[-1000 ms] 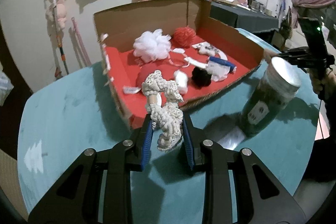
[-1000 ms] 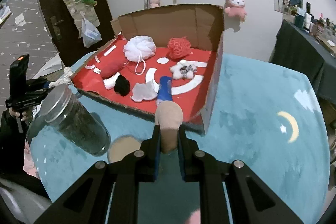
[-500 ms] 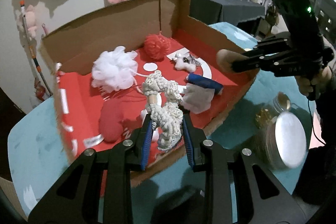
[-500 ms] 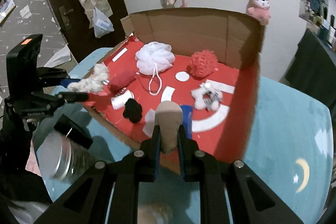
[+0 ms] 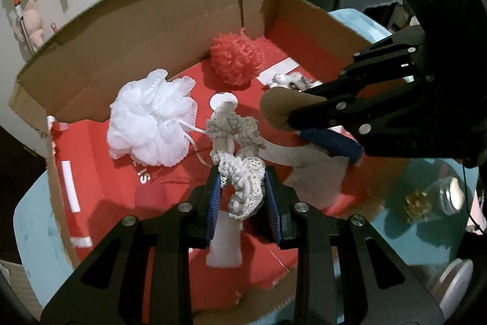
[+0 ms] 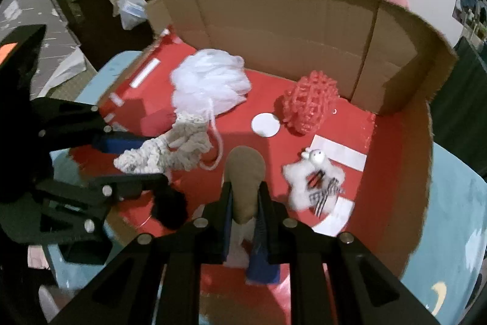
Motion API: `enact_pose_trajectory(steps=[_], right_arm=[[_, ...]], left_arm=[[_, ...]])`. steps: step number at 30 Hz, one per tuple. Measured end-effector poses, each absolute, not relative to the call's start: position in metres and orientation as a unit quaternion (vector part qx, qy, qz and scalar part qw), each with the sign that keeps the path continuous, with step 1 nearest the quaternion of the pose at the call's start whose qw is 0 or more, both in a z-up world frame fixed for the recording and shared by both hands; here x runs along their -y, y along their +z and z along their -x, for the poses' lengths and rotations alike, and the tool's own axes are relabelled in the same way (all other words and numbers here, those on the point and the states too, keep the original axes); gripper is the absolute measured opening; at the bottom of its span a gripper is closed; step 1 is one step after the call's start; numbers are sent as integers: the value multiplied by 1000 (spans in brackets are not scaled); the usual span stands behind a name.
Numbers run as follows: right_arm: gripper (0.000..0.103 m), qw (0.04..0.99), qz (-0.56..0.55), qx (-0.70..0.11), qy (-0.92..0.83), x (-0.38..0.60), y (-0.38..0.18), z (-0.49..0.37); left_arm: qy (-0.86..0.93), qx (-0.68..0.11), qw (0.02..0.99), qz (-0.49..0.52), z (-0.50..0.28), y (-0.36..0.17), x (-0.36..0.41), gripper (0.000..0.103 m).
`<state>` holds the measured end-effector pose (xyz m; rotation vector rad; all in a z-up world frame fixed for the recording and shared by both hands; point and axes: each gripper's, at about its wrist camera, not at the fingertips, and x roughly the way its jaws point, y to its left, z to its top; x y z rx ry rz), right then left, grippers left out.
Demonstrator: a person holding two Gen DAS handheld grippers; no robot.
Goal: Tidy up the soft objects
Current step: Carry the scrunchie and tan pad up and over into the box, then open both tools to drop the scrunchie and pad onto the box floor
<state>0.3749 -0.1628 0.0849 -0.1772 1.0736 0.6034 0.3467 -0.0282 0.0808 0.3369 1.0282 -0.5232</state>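
Note:
My left gripper (image 5: 242, 191) is shut on a cream crocheted piece (image 5: 240, 154) and holds it above the red floor of the cardboard box (image 5: 152, 20). It also shows in the right wrist view (image 6: 167, 148). My right gripper (image 6: 245, 203) is shut on a tan pad (image 6: 246, 172), held over the box floor; the pad also shows in the left wrist view (image 5: 277, 108). In the box lie a white mesh puff (image 6: 210, 81), a red mesh puff (image 6: 310, 102), a small white plush toy (image 6: 316, 181) and a black tuft (image 6: 170, 203).
The box wall (image 6: 289, 26) stands tall at the back and right. A blue roll (image 5: 331, 142) and a grey cloth (image 5: 316, 175) lie in the box. A glass jar (image 5: 438, 197) lies on the teal table (image 6: 456, 218) to the right of the box.
Both grippers have moved forward over the box interior with their objects and come close together. The jar has dropped out of the right wrist view.

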Motion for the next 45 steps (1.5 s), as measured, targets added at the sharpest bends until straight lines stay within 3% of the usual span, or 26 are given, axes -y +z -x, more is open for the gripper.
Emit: enact_pose_trajectory(steps=[10,23,25,27,28,34,40,45], right_arm=[[19,792,73,-543,267,153,59,-406],[33,789,83,-551,258,151,52,-410],[35,789,85,-551,259,144,52,-411],[38,790,91,-548,258,143,52,-411],[38,791,95,-546,257,142,53,-410],[44,795,105,-542,250,137,58,-407],[59,804,109,-532,240,139,67,-401],[77,821,93,-517,225,152,83,-387]], left_arm=[[-224,-509,815,-162,-373,56,23,27],[-217,-510,814,-172,-376,52,28,30],[-217,-511,814,-171,-377,51,30,33],[-217,-510,815,-169,-377,50,31,59],[-218,-505,818,-170,-375,52,31,63],[-218,-498,823,-165,-371,61,29,63],[-207,-496,830,-151,-364,70,24,65],[-192,-492,841,-120,-348,83,14,70]])
